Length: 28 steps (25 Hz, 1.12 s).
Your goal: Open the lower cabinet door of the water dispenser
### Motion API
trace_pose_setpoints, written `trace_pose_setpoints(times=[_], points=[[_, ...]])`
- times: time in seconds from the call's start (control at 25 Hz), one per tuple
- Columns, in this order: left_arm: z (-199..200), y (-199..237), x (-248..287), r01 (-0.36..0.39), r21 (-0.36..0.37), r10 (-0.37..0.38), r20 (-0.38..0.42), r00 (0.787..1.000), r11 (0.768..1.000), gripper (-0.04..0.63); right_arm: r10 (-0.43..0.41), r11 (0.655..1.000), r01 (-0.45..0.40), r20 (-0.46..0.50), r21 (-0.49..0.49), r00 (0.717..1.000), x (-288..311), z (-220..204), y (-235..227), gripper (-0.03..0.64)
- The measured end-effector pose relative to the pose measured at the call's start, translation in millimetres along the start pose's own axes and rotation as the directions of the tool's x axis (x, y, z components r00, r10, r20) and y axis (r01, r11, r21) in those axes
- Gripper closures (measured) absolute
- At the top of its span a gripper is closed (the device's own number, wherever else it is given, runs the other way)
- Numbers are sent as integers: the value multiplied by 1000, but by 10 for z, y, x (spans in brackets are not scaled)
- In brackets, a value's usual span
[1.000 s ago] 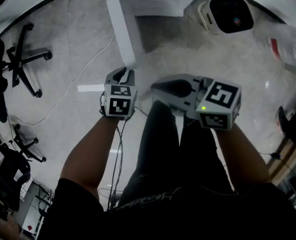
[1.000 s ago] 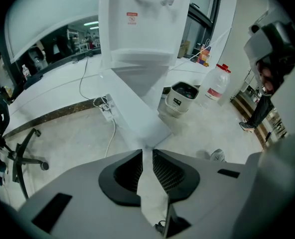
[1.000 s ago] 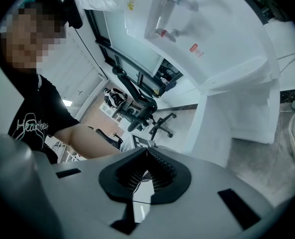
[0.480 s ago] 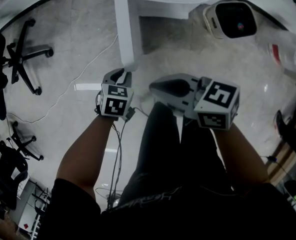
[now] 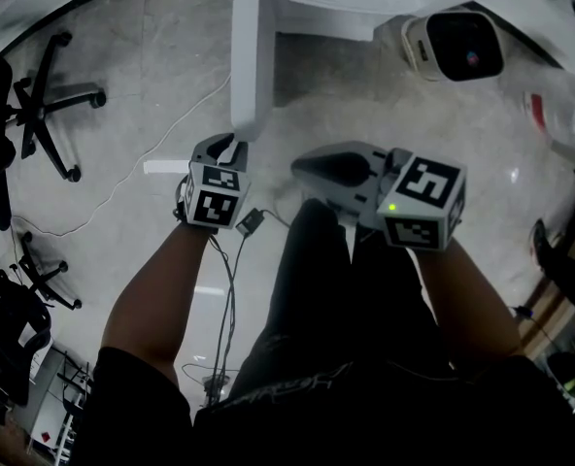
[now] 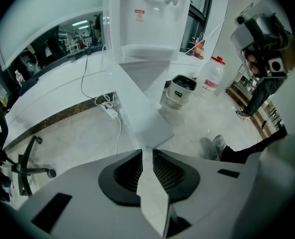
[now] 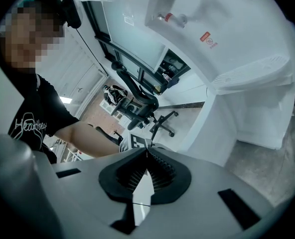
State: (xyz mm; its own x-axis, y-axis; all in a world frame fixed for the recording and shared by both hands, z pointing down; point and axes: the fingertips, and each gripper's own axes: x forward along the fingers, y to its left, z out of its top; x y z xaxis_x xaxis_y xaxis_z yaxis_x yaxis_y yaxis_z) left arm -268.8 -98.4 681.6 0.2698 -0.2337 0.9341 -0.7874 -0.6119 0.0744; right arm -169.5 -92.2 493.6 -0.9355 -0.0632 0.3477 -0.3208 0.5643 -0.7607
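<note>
Left gripper (image 5: 231,146) has carried sideways over the last second, toward the left of the head view, and the cabinet door (image 5: 246,56) has come round with it: the white panel leaned across the frame a second ago and now runs nearly straight up it, so the swing has widened. In the left gripper view the jaws are pinching the free edge of the door, and the panel passes between the pads and runs away toward the water dispenser (image 6: 147,24). The grip looks unchanged through the swing. Judgement: the door is already well clear of the dispenser body, the task is mostly done, and what remains is a little more swing, then release. Right gripper (image 5: 302,168) hangs beside the left one at mid-frame, pointing across toward it, with its jaws pressed together on nothing; it plays no part in the pull. Surface: pale, glossy stone floor (image 5: 152,66) with light reflections, no desk under the work. Room: office chair (image 5: 45,105) to the left, a white bin with a dark top (image 5: 457,45) right of the dispenser, a large clear bottle (image 6: 212,76) beyond it, and what is probably a power strip (image 6: 109,108) by the wall base, too small to be sure.
</note>
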Motion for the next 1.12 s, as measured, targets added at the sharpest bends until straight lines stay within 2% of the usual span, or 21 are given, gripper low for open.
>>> trace_pose_setpoints(times=[0.12,0.48,0.84,1.0,1.12], points=[[-50,79,-24,-6,0,6,-10,1000,1000,532,11,1000,-11,21,18,1000,55,57,33,603],[-134,321,-71,-27,-4,27,-15,1000,1000,532,1,1000,0,-11,2,1000,155,-6,12,603],[-235,680,-135,-100,-25,99,-43,994,995,534,4,1000,-4,-16,-5,1000,204,5,55,603],[-256,789,-156,-124,-42,121,-55,991,991,534,11,999,-12,-32,-39,999,197,-21,66,603],[-249,843,-176,-139,-52,136,-61,989,989,534,5,1000,-6,-42,-22,999,168,-38,48,603]])
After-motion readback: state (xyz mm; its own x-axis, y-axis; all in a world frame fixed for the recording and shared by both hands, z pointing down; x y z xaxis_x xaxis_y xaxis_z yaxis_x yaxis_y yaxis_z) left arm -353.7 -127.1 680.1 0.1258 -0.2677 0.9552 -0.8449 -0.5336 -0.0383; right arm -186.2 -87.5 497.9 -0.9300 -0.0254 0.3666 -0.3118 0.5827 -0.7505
